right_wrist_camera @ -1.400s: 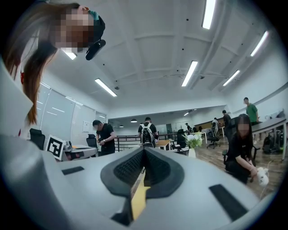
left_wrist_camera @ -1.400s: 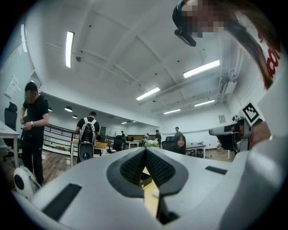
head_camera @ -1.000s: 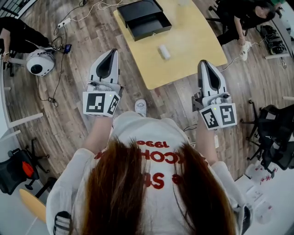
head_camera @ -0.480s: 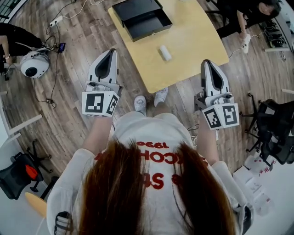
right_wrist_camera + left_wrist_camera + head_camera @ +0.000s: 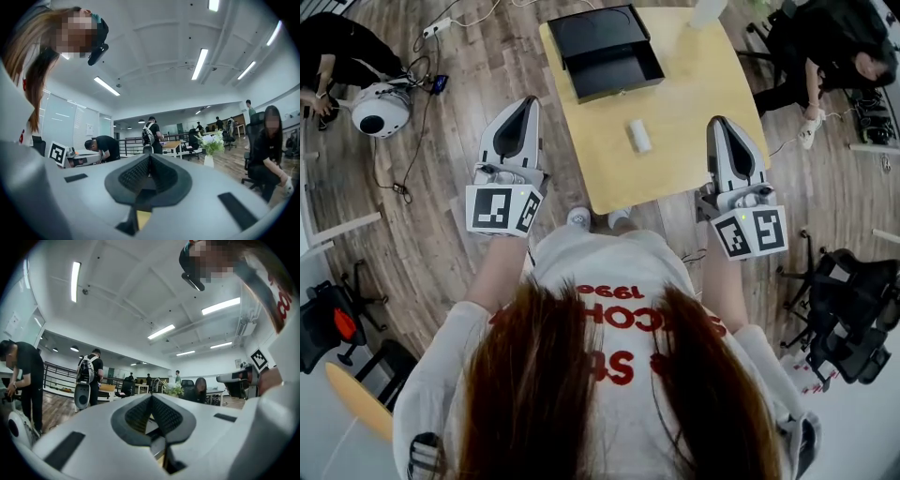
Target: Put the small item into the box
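In the head view a small white cylinder (image 5: pixel 639 136) lies on the yellow table (image 5: pixel 694 94). Beyond it stands a black box (image 5: pixel 605 52) with its tray open toward me. My left gripper (image 5: pixel 521 106) is held over the wooden floor to the left of the table, well short of the cylinder. My right gripper (image 5: pixel 722 127) hangs at the table's near right edge, to the right of the cylinder. Both point forward with their pads together and nothing between them. The left gripper (image 5: pixel 151 399) and the right gripper (image 5: pixel 149 161) look out across the room, and neither gripper view shows the cylinder or the box.
A white round device (image 5: pixel 375 111) with cables lies on the floor at the left by a crouching person. Another person sits at the top right (image 5: pixel 830 56). Black office chairs (image 5: pixel 839 314) stand at the right. A white vase (image 5: pixel 708 9) stands at the table's far edge.
The person has stepped toward the table, so it now lies closer between the two grippers. Both grippers stay shut and are held the same way.
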### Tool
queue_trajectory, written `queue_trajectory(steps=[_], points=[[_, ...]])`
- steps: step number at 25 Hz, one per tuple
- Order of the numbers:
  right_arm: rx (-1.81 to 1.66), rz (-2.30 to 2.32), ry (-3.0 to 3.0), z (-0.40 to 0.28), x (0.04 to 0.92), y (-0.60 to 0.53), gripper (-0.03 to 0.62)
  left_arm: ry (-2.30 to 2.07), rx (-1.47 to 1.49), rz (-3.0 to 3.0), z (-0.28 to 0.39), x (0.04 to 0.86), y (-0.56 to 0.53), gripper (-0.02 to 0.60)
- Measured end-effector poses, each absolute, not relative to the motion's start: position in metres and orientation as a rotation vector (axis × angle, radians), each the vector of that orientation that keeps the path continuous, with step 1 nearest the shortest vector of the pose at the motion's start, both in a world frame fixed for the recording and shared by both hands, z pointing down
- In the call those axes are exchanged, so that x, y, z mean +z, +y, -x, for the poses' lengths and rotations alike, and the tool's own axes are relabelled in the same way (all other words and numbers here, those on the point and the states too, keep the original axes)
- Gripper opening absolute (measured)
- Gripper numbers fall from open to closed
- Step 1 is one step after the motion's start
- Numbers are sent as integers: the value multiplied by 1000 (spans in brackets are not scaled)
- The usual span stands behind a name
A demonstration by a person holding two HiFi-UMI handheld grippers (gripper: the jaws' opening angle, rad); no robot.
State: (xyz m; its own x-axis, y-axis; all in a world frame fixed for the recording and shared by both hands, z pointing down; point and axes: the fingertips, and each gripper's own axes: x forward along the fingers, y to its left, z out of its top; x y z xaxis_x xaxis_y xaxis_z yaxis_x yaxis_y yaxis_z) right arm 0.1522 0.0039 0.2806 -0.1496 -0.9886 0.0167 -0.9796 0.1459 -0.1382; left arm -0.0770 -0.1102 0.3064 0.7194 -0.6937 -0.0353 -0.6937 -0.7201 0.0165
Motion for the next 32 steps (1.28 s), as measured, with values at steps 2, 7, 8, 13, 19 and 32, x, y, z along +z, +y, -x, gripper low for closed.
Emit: queue_trajectory(steps=[2, 7, 8, 13, 19, 32], points=[[-167, 1954, 2350, -163, 279, -12, 6, -1226, -65, -2901, 70, 304, -119, 8], [-157, 1856, 2421, -192, 277, -40, 6, -1353, -78, -2866, 50, 300, -131, 8], [-160, 1835, 2435, -197, 279, -46, 6, -1378, -76, -2857, 47, 300, -133, 8], [-194, 1732, 2507, -216, 292, -74, 6, -1486, -64, -2805, 32, 306, -141, 8], [-246, 1668, 2546, -209, 303, -94, 6, -1532, -50, -2791, 27, 306, -146, 8], [-478, 1768, 2556, -187, 361, -101, 7, -1420, 3, -2791, 29, 331, -165, 8]])
